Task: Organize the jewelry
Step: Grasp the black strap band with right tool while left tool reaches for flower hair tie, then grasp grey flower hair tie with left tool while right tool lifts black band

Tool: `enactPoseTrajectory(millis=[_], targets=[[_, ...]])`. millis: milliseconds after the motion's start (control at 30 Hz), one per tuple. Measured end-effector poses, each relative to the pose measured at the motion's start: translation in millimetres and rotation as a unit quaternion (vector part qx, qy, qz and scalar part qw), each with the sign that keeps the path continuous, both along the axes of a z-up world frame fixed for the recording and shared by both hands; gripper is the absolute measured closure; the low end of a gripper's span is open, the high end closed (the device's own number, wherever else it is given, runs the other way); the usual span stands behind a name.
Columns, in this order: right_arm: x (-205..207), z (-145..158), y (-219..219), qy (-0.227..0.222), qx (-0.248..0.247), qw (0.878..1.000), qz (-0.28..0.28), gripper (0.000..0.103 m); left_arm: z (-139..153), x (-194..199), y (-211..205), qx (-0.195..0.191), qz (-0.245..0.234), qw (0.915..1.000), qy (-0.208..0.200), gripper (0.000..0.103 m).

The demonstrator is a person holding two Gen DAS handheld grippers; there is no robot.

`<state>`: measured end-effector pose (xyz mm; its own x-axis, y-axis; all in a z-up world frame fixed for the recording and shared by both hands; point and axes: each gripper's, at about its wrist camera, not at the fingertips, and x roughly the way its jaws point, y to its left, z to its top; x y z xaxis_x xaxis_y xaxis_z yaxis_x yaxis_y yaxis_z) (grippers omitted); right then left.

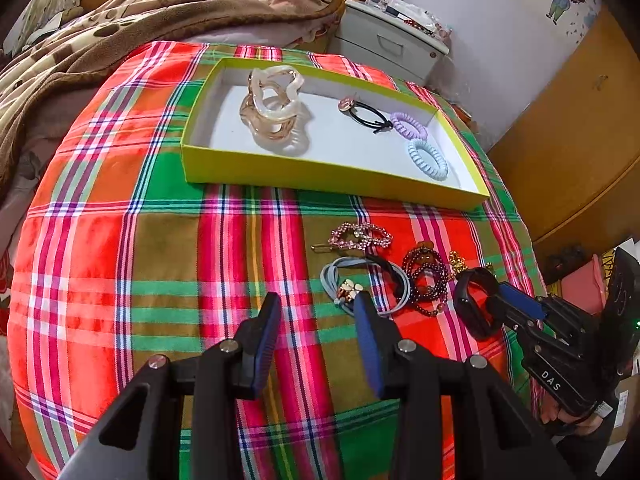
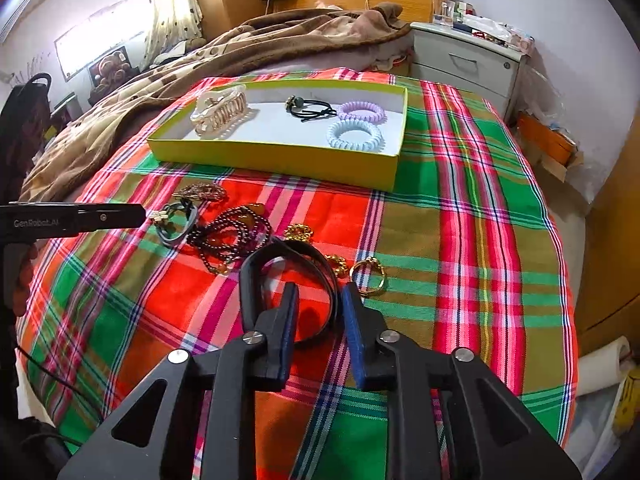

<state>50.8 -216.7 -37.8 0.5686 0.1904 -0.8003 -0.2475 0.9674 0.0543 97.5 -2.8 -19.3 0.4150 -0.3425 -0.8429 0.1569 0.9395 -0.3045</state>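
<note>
In the right wrist view, a black wristband (image 2: pixel 280 252) lies on the plaid cloth. My right gripper (image 2: pixel 320 296) straddles one side of its loop, one finger inside and one outside. A gap still shows beside the strap, so the jaws stand open. My left gripper (image 1: pixel 319 304) is open and empty, its right fingertip next to a grey hair tie with gold charms (image 1: pixel 332 276). A pink rhinestone clip (image 1: pixel 360 236), a dark bead bracelet (image 1: pixel 426 276), a gold chain (image 2: pixel 298 232) and a gold ring (image 2: pixel 368 276) lie nearby. The yellow box (image 1: pixel 320 176) holds a hair claw (image 1: pixel 272 108) and hair ties.
The box also contains a black tie (image 1: pixel 366 114), a purple coil (image 1: pixel 408 124) and a blue coil (image 1: pixel 428 158). A brown blanket (image 1: pixel 120 20) is heaped behind the cloth. A grey nightstand (image 2: pixel 468 60) stands beyond the box, and the bed edge drops off on the right.
</note>
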Motion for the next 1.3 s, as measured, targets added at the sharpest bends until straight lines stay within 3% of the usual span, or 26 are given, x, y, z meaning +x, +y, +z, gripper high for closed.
enactPoseTrajectory(millis=[100,400,667,867,1000,1067,1100,1200,1300], targets=[[0,0,-3,-0.003,-0.002,1.000,-0.005,0.093,-2,1,-2,-0.001,0.003,1.0000,0.004,0.064],[-5,6,-12,-0.020,0.030,0.999,-0.018,0.094,-6,5,-8,-0.003,0.009,0.9999,0.014,0.064],[-12,19,-19,-0.047,0.057,0.997,-0.025,0.094,-7,9,-24,0.028,0.010,0.9995,0.009,0.062],[-14,28,-26,-0.067,0.070,0.995,-0.027,0.094,-8,7,-36,0.081,0.014,0.9966,0.004,0.062],[-14,35,-33,-0.083,0.082,0.993,-0.029,0.094,-10,2,-51,0.142,0.003,0.9897,-0.012,0.062],[-14,38,-37,-0.090,0.087,0.992,-0.029,0.094,-10,2,-54,0.155,0.006,0.9878,-0.016,0.062],[-14,38,-39,-0.092,0.090,0.991,-0.029,0.094,-10,2,-53,0.153,0.010,0.9880,-0.015,0.064],[-13,41,-46,-0.096,0.099,0.990,-0.030,0.094,-9,2,-52,0.153,0.014,0.9881,-0.015,0.084],[-13,42,-53,-0.098,0.104,0.989,-0.032,0.094,-8,1,-54,0.158,0.015,0.9872,-0.016,0.085]])
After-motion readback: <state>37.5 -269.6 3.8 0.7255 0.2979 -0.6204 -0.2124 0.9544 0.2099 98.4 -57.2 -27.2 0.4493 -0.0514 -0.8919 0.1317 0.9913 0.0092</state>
